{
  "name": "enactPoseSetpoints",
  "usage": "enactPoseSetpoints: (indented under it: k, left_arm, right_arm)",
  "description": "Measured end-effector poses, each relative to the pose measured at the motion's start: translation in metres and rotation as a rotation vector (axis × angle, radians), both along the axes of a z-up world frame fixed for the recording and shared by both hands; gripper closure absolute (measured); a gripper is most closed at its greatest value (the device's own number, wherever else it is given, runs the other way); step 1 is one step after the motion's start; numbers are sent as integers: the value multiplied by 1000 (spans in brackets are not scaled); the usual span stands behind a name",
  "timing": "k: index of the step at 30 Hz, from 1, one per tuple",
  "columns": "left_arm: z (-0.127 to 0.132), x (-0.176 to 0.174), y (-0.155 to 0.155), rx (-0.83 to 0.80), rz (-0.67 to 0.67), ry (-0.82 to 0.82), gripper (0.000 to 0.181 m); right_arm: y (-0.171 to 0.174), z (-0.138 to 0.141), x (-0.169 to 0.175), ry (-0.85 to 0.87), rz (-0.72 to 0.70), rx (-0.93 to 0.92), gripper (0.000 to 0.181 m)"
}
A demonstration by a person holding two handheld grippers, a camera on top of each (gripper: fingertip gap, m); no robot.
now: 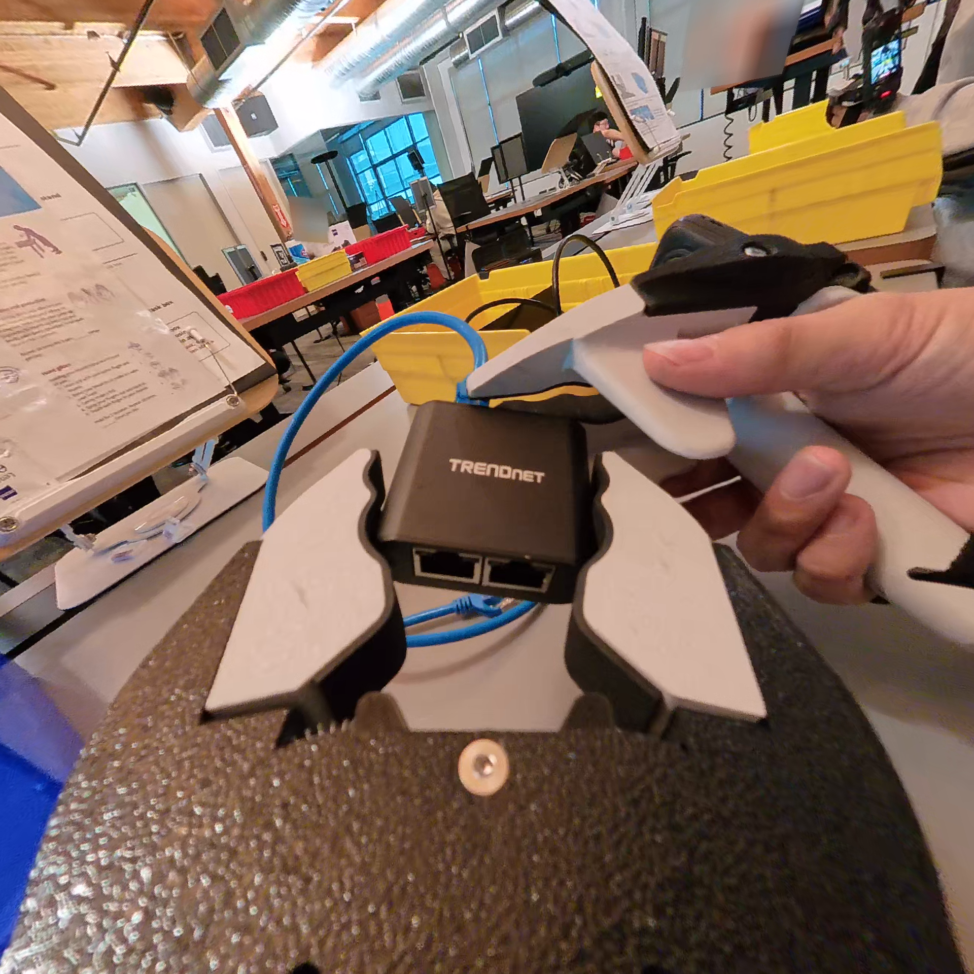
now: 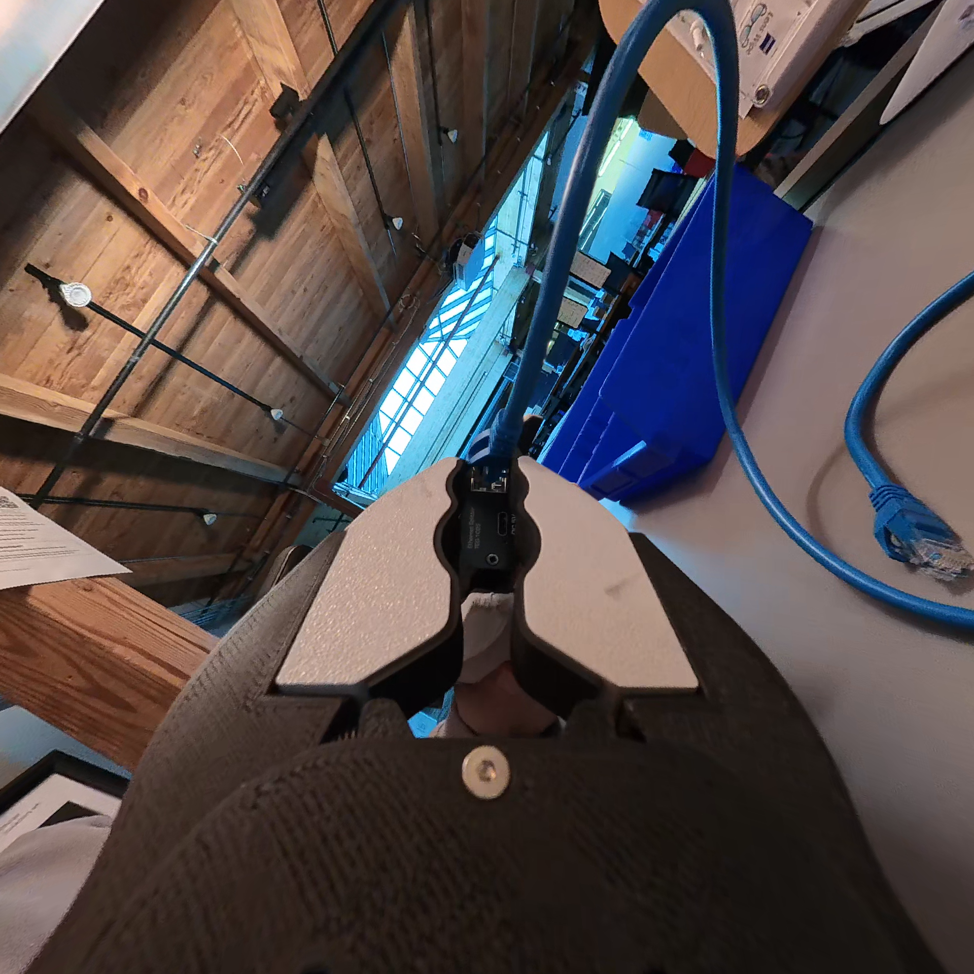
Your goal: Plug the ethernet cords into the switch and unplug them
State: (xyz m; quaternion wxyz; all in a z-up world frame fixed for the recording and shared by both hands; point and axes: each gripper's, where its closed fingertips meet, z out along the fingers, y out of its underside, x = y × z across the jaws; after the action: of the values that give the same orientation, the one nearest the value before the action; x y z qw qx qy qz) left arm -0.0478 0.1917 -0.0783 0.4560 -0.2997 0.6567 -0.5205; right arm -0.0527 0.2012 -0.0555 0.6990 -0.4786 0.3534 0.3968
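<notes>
The switch (image 1: pixel 482 500) is a small black box, rigid and, by its size, probably light. It is lifted off the tabletop (image 1: pixel 327 437) and held between the two fingers of the left gripper (image 1: pixel 487 519), which is closed on its side walls. Its smooth casing could slip or twist under a sideways pull, so a grip across the flat sides, as here, seems the soundest hold. Two empty ports face the left camera on the near end of the switch.

At the far end of the switch a blue ethernet cord (image 1: pixel 316 400) is plugged in; it loops up and away, springy and bendable but stiff enough to hold an arc. The right gripper (image 1: pixel 474 387) meets the switch at that far end. In the right wrist view its fingers sit closed against the end of the switch just below the plug (image 2: pixel 500 442), though whether they also pinch the plug's latch I cannot tell. The plug is hard plastic with a thin clip, the fragile part; it is best taken by the boot, not the cable.

Below the switch, a second blue plug (image 2: pixel 919 537) lies free on the tabletop. Beyond the switch stands a yellow bin (image 1: pixel 437 353).
</notes>
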Motion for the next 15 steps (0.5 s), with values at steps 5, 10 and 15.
enactPoseSetpoints:
  k: [5, 10, 15]
  left_arm:
    - [1, 1, 0, 2, 15, -10, 107]
    - [-3, 5, 0, -8, 50, -4, 107]
    - [-1, 7, 1, 11, 82, -44, 107]
  right_arm:
    - [0, 1, 1, -53, -28, 6, 167]
    - [0, -2, 4, -95, -46, -2, 168]
    - [0, 1, 3, -141, -24, 20, 167]
